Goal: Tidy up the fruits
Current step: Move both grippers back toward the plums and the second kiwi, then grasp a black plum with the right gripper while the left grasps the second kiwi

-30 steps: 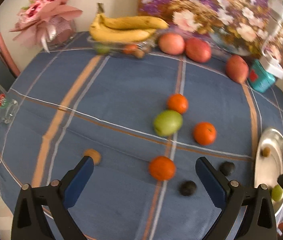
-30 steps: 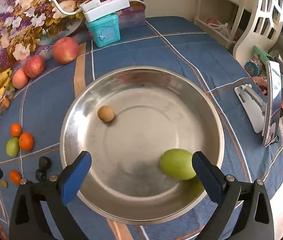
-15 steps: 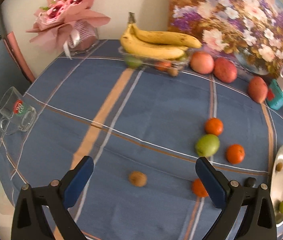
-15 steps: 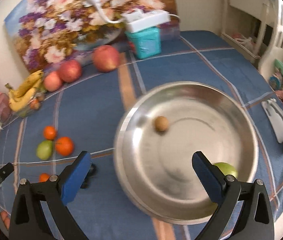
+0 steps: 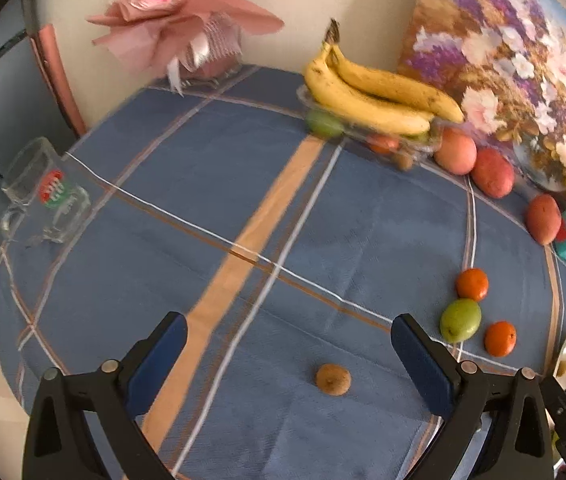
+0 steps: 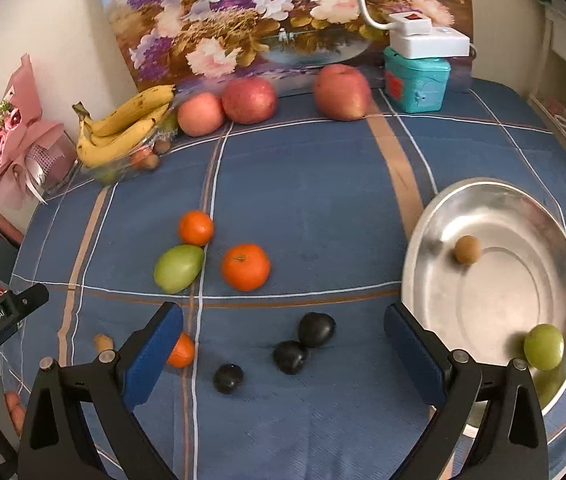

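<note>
left gripper [image 5: 289,354]: spread, empty, over brown fruit [image 5: 333,379] | right gripper [image 6: 283,344]: spread, empty, above plums [image 6: 290,356] left of bowl [image 6: 435,216]

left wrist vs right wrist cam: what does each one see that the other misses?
Left wrist only: the glass mug and the open left gripper.

Right wrist only: three dark plums, the white power strip, the inside of the steel bowl with its brown fruit, and the open right gripper.

Both: bananas, red apples, oranges, pink bouquet.
</note>
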`<state>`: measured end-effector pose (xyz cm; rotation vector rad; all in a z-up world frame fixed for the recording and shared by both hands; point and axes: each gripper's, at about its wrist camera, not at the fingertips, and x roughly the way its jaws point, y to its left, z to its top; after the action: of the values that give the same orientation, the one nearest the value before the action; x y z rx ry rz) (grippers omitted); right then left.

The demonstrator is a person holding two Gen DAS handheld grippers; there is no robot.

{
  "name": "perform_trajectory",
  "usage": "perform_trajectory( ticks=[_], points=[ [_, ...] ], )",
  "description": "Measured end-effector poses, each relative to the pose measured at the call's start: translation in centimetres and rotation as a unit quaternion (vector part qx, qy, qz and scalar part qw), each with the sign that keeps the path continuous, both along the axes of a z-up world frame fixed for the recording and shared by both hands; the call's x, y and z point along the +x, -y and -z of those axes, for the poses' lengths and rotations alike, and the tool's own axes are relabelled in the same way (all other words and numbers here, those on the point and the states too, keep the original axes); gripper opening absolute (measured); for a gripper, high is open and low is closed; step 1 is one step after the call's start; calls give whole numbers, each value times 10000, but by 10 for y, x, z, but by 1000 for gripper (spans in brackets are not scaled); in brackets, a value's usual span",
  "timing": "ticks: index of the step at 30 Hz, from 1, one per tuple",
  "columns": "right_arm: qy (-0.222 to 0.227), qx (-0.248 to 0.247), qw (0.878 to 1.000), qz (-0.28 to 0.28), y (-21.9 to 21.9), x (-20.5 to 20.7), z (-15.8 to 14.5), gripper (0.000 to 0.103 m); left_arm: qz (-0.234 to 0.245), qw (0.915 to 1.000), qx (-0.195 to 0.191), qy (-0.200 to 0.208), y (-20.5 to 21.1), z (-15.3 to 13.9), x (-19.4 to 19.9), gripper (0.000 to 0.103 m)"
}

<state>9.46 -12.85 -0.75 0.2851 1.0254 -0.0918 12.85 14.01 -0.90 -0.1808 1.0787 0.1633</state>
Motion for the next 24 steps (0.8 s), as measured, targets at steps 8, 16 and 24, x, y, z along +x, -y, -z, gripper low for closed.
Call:
perform_trajectory(
  ticks=[8,16,24],
  points=[
    [-430,114,9990,40,2,12,30,100,236,9990,-197,-338,19,36,8,103],
    [-685,148,9973,207,8,15,49,77,427,9967,-237,-651,30,51,12,103],
    [-740,103,9967,314,11,14,49,49,399,9959,-305,-755,24,52,18,79]
  ],
)
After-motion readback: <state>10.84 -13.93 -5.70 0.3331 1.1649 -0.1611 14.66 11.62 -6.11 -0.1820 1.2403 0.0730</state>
